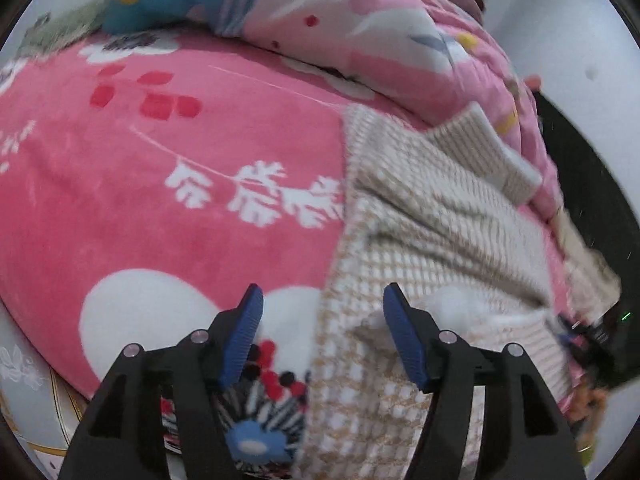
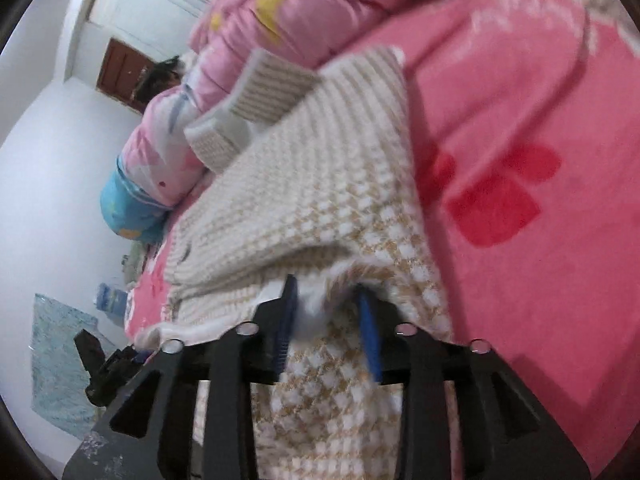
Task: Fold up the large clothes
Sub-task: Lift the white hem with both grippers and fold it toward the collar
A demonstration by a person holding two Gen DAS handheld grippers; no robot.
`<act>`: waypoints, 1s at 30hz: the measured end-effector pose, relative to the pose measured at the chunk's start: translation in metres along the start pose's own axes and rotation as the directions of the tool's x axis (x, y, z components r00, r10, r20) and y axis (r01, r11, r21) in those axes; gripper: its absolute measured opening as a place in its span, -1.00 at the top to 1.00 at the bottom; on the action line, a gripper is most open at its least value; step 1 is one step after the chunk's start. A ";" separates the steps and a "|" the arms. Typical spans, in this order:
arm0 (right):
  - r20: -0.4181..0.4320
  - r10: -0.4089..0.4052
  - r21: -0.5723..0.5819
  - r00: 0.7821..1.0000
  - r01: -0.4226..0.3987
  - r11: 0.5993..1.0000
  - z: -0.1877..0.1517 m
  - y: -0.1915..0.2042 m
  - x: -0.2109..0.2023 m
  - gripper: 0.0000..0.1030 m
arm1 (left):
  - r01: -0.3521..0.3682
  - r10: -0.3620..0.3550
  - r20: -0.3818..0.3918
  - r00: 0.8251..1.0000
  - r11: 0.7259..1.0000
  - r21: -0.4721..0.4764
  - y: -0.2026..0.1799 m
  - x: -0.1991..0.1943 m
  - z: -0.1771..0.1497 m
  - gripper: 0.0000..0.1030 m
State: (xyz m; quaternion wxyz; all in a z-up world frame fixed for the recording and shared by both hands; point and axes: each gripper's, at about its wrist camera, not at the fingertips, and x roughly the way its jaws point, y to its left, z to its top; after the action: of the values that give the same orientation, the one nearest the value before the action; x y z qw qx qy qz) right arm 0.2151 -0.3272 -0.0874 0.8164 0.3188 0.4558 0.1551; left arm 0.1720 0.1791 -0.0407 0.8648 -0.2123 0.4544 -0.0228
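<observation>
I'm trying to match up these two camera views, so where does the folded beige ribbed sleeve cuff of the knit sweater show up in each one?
Left wrist view: the sleeve cuff sits upper right, lying against the pink floral quilt.
Right wrist view: the sleeve cuff sits upper left of centre, above the sweater body, against the same quilt.
Shared landmark: the pink fleece blanket under the sweater.

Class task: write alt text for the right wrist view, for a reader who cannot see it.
The right gripper has its blue-padded fingers around a bunched fold of a beige-and-white knitted sweater, which lies on a pink blanket. A pink quilt is heaped behind.
</observation>
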 end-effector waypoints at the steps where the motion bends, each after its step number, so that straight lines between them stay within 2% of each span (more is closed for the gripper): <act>1: 0.002 0.024 0.003 1.000 -0.024 1.000 0.000 -0.001 -0.001 0.22 | 0.003 -0.002 0.016 1.000 1.000 -0.007 0.005 -0.006 0.001 -0.21; 3: 0.020 0.068 -0.005 0.997 -0.068 0.998 0.000 0.003 -0.010 -0.19 | 0.004 -0.003 0.049 0.999 1.000 -0.015 0.011 -0.019 0.002 -0.22; 4: 0.036 0.075 -0.012 0.997 -0.074 0.997 0.000 0.006 -0.017 -0.30 | 0.009 -0.008 0.070 0.998 1.000 -0.017 0.013 -0.029 0.000 -0.22; 6: 0.081 0.050 -0.034 0.995 -0.047 0.998 0.000 0.013 -0.031 -0.55 | 0.023 -0.022 0.096 0.995 1.000 -0.011 0.013 -0.044 -0.007 -0.22; 7: 0.111 0.016 -0.049 0.994 -0.011 0.999 -0.002 0.017 -0.042 -0.59 | 0.032 -0.031 0.104 0.994 0.999 -0.002 0.012 -0.051 -0.013 -0.22; 12: 0.158 -0.016 -0.076 0.987 0.029 0.997 -0.026 0.022 -0.085 -0.63 | 0.066 -0.072 0.101 0.992 0.995 0.069 -0.005 -0.077 -0.059 -0.22; 17: 0.137 -0.060 -0.062 0.989 0.069 0.996 -0.081 0.011 -0.113 -0.64 | 0.159 -0.162 0.032 0.986 0.984 0.083 -0.019 -0.075 -0.108 -0.22; 20: 0.124 -0.064 -0.002 0.990 0.064 0.998 -0.106 0.000 -0.115 -0.64 | 0.206 -0.205 -0.031 0.978 0.978 0.030 -0.018 -0.057 -0.129 -0.32; 23: 0.095 -0.026 0.070 0.995 0.020 0.997 -0.120 -0.015 -0.106 -0.64 | 0.245 -0.248 -0.064 0.967 0.968 -0.054 -0.010 -0.035 -0.135 -0.32; 25: 0.090 -0.001 0.109 0.996 -0.009 0.994 -0.120 -0.023 -0.097 -0.59 | 0.290 -0.300 -0.053 0.953 0.946 -0.144 0.002 -0.023 -0.132 -0.32; 28: 0.115 0.043 0.137 0.992 -0.058 0.989 -0.112 -0.029 -0.091 -0.49 | 0.338 -0.346 0.002 0.938 0.915 -0.219 0.015 -0.020 -0.125 -0.32; 30: 0.119 0.005 0.173 0.993 -0.026 0.985 -0.107 -0.037 -0.085 -0.33 | 0.339 -0.346 0.018 0.938 0.907 -0.249 0.019 -0.017 -0.121 -0.31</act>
State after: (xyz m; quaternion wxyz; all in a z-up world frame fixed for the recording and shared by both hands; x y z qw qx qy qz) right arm 0.0783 -0.3605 -0.0976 0.8097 0.4013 0.4159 0.1019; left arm 0.0623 0.1586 -0.0953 0.8080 -0.3948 0.4207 -0.1199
